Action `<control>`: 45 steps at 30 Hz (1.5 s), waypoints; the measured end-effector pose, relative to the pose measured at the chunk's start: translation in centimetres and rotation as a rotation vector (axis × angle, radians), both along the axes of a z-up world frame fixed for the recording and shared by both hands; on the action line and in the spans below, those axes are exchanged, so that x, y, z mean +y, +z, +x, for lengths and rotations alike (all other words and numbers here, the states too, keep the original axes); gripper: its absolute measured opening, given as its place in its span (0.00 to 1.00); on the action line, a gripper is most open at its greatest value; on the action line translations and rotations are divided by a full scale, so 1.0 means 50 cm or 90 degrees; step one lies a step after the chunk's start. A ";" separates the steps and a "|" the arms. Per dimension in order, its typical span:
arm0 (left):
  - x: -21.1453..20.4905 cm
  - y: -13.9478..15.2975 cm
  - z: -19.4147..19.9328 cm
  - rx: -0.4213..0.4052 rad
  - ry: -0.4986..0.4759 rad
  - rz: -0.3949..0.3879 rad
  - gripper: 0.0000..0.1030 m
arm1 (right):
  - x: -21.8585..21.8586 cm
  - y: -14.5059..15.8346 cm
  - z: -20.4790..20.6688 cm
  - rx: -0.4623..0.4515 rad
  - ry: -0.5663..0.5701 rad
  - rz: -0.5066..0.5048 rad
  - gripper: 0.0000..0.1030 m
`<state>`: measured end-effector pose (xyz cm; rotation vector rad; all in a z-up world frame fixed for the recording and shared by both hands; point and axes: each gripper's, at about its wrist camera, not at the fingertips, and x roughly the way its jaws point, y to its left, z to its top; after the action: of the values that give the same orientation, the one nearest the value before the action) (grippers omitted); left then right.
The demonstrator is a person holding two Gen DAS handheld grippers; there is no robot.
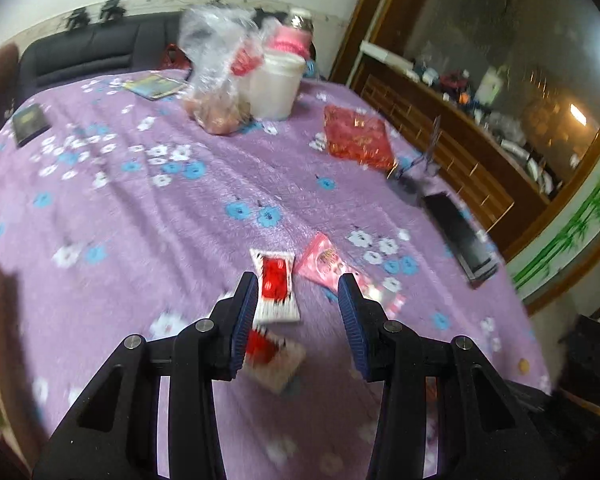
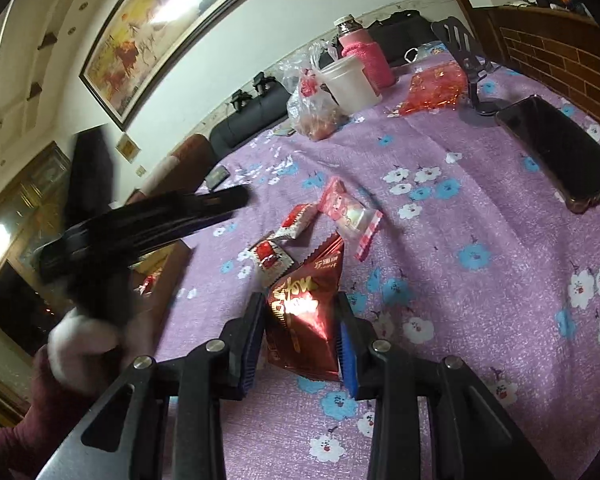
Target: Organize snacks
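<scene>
On the purple floral cloth (image 1: 148, 208) lie small snack packets. In the left wrist view my left gripper (image 1: 298, 296) is open above a red-and-white packet (image 1: 277, 286); a second red-and-white packet (image 1: 274, 354) lies under the left finger, and a pink packet (image 1: 324, 262) lies just beyond. In the right wrist view my right gripper (image 2: 300, 312) is shut on a dark red foil snack bag (image 2: 306, 316). Two red-and-white packets (image 2: 272, 258) (image 2: 296, 222) and the pink packet (image 2: 350, 216) lie ahead of it. The left gripper (image 2: 148, 220) shows blurred at the left.
At the far side stand a clear plastic bag of food (image 1: 216, 80), a white tub (image 1: 276, 84) and a pink-wrapped bottle (image 1: 294, 40). A red foil pack (image 1: 358, 138), a phone stand (image 1: 414, 176) and a black phone (image 1: 460, 236) lie right. A brown box edge (image 2: 168, 264) is left.
</scene>
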<state>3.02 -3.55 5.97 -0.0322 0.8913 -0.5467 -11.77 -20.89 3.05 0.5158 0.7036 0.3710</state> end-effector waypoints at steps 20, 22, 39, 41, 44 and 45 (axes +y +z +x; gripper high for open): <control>-0.049 -0.067 0.035 0.025 -0.017 0.084 0.21 | 0.041 -0.027 0.032 0.067 0.046 -0.048 0.55; -0.037 -0.049 0.019 0.018 -0.019 0.071 0.21 | 0.054 -0.032 0.039 0.087 0.055 -0.072 0.56; 0.107 0.043 -0.142 -0.005 0.001 -0.070 0.21 | 0.081 0.004 -0.025 0.055 0.061 -0.153 0.42; 0.132 0.057 -0.169 -0.020 0.008 -0.086 0.21 | 0.084 0.010 -0.031 0.056 0.055 -0.150 0.42; 0.175 0.078 -0.207 -0.041 0.023 -0.112 0.21 | 0.089 0.018 -0.040 0.058 0.046 -0.144 0.42; 0.190 0.084 -0.218 -0.048 0.031 -0.115 0.22 | 0.091 0.022 -0.045 0.057 0.043 -0.142 0.42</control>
<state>-7.88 5.93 10.19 -0.1961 0.7645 -0.5788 -14.04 -16.32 4.15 0.2984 0.8394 0.3295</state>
